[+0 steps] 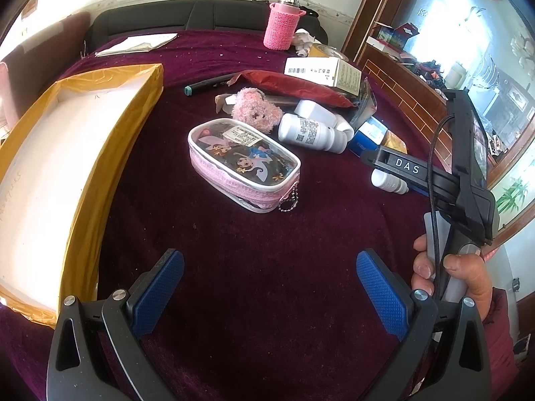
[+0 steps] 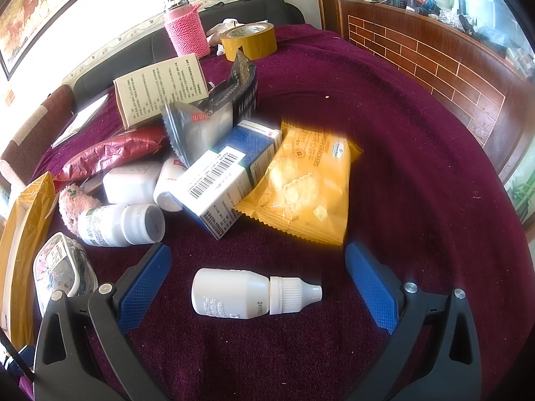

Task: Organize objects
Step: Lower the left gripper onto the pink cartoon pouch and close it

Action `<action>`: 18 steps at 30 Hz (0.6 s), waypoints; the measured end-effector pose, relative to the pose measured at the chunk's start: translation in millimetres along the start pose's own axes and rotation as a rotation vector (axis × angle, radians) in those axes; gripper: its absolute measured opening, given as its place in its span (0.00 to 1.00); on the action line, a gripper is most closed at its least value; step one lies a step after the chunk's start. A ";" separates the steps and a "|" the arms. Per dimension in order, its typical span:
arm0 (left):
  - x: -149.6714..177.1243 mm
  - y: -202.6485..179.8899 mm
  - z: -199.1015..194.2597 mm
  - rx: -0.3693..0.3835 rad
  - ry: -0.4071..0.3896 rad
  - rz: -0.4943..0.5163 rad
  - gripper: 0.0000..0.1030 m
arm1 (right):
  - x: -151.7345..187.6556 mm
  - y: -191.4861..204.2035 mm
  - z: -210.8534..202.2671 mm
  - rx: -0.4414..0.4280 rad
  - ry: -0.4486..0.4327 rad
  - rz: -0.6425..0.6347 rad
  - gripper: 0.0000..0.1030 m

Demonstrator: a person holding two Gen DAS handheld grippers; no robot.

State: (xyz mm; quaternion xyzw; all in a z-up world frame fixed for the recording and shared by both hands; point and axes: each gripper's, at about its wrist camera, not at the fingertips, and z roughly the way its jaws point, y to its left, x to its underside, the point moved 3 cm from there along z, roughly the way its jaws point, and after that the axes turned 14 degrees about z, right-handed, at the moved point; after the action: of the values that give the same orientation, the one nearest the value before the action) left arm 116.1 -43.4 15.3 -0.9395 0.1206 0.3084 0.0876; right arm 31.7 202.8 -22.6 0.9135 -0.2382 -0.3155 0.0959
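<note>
The right gripper [image 2: 257, 287] has its jaws wide open around a small white dropper bottle [image 2: 249, 295], which lies on its side on the purple cloth [image 2: 418, 173], low in the middle of the right wrist frame. The pads do not touch it yet. I think the bottle may roll or slip out when the jaws close, because it is round and smooth and its narrow cap points toward the right pad. If the grip lands on the cap, the bottle may tilt.

The left gripper [image 1: 271, 292] is also open and holds nothing. Above it in its frame is a pink pencil case [image 1: 244, 163], and at the left a yellow-edged box [image 1: 83, 173] with an empty white floor, probably the place for the things.

The pile in the upper left of the right frame is crowded: a yellow cracker packet [image 2: 301, 187] leans on a blue-white carton [image 2: 227, 180], so moving one may shift others. What lies under the pile is hidden. The box is cut off at the frame edge, and the small labels are unreadable.
</note>
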 end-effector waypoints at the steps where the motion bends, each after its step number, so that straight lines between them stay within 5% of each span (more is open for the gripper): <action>1: -0.7 0.7 -1.3 -0.001 -0.003 -0.004 0.98 | 0.6 0.2 -0.1 0.001 0.000 -0.001 1.00; 11: -13.4 14.8 -5.5 0.017 -0.012 -0.075 0.98 | 1.1 -14.1 -9.0 -0.035 -0.024 0.089 1.00; 18: -44.8 34.5 18.8 -0.119 -0.022 -0.125 0.98 | 0.2 -16.9 -12.1 -0.039 -0.031 0.112 1.00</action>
State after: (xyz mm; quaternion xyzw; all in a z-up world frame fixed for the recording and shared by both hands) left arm 60.9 -64.2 24.2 -0.9454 0.0423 0.3191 0.0518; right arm 45.8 217.7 -18.8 0.8918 -0.2841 -0.3283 0.1275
